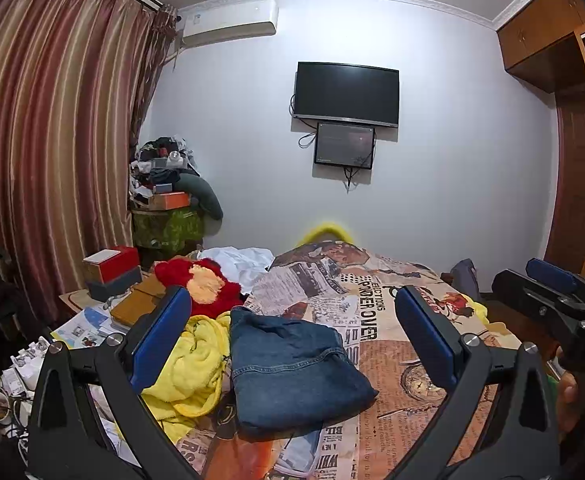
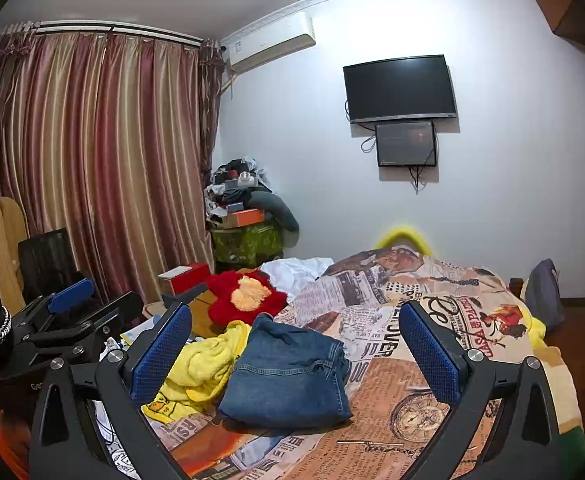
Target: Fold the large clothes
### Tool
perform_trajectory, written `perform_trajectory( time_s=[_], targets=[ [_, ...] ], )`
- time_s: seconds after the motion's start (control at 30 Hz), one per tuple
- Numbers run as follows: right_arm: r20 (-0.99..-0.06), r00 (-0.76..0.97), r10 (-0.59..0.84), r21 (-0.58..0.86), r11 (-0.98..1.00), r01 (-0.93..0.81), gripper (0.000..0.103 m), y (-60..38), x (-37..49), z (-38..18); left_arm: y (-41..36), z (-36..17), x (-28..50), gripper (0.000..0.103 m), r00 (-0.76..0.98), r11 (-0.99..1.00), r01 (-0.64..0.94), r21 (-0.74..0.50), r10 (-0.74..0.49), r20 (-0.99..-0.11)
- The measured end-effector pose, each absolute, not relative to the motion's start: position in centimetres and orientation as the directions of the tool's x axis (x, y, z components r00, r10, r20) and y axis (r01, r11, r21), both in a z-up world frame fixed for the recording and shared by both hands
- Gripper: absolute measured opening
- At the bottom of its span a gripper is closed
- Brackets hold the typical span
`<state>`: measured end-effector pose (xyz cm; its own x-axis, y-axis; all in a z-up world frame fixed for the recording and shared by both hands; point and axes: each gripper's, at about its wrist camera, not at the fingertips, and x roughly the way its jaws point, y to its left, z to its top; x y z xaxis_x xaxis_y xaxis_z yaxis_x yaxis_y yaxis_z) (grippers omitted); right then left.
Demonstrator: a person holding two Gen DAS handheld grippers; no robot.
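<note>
A folded pair of blue jeans (image 1: 292,368) lies on the newspaper-print bedspread (image 1: 404,364); it also shows in the right wrist view (image 2: 288,376). My left gripper (image 1: 292,344) is open and empty, held above and in front of the jeans, not touching them. My right gripper (image 2: 294,350) is open and empty too, also raised over the jeans. The right gripper shows at the right edge of the left wrist view (image 1: 552,292); the left gripper shows at the left of the right wrist view (image 2: 72,312).
A crumpled yellow garment (image 1: 196,364) lies just left of the jeans, with a red and orange plush item (image 1: 200,284) and white cloth (image 1: 240,260) behind. Boxes (image 1: 112,272) and papers crowd the left bedside. A cluttered pile (image 1: 168,192) stands by the curtain. A wardrobe (image 1: 572,120) is at right.
</note>
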<state>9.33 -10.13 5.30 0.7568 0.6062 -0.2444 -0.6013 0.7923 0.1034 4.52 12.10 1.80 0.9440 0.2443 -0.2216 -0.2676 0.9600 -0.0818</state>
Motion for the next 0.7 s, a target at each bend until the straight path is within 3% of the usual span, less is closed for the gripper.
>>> perform_trajectory(
  time_s=[0.7],
  targets=[
    [-0.245, 0.761, 0.600, 0.109, 0.797, -0.593, 0.103, -10.78, 9.67, 5.21, 11.79, 1.60, 4.87, 0.103, 0.952, 0.972, -0.218, -0.089, 0.191, -0.239]
  ],
)
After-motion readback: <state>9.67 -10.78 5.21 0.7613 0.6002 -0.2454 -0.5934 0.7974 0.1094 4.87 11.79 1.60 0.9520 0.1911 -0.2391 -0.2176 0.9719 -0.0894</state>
